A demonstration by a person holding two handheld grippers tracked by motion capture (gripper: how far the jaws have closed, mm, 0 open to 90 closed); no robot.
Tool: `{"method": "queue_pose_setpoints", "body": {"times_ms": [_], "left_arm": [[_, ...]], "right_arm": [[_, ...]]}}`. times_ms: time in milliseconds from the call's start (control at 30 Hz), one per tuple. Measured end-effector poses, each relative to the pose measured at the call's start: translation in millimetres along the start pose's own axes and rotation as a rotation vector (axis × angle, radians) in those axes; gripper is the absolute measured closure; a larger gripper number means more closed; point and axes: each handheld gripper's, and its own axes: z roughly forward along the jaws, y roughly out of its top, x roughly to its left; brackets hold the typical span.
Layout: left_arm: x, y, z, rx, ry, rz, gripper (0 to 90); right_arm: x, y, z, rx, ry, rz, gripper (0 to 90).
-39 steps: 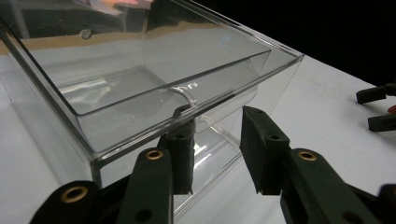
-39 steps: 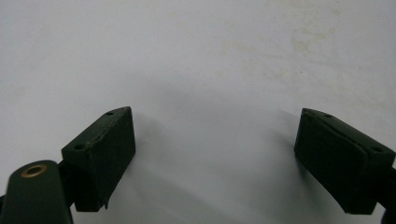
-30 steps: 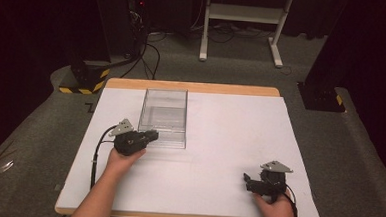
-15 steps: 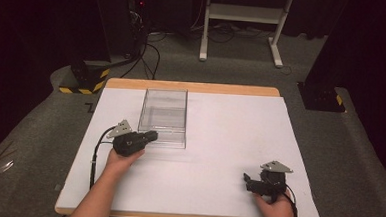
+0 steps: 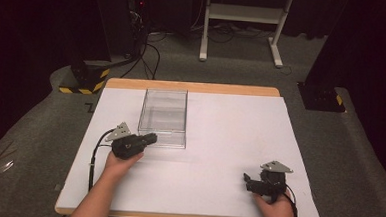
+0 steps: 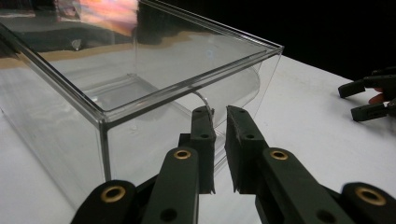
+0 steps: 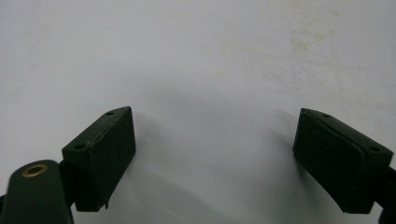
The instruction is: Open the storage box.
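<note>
One left tool [image 6: 219, 140] pinching clear box [image 6: 140, 88] wall

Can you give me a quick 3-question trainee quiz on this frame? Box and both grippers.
1. True or false: the clear plastic box has something inside it.
2. Which gripper is at the box's near wall? A) left gripper B) right gripper
3. How do the right gripper's jaws stand, and what lies under them?

Key
1. False: through the clear walls the box looks empty.
2. A: the left gripper's jaws have just been closing and pinch a thin clear tab on that wall.
3. They stand wide apart with nothing between them, over the bare white tabletop.
</note>
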Motion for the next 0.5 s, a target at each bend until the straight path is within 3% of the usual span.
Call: {"method": "queue_pose_setpoints", "body": {"times_ms": [500], "left_arm": [[-10.0,-7.1,-9.3,-0.016,-0.012,0.0,82.5]], "right_arm": [[0.0,0.0,0.0,0.001,0.0,0.0,13.2]]}}
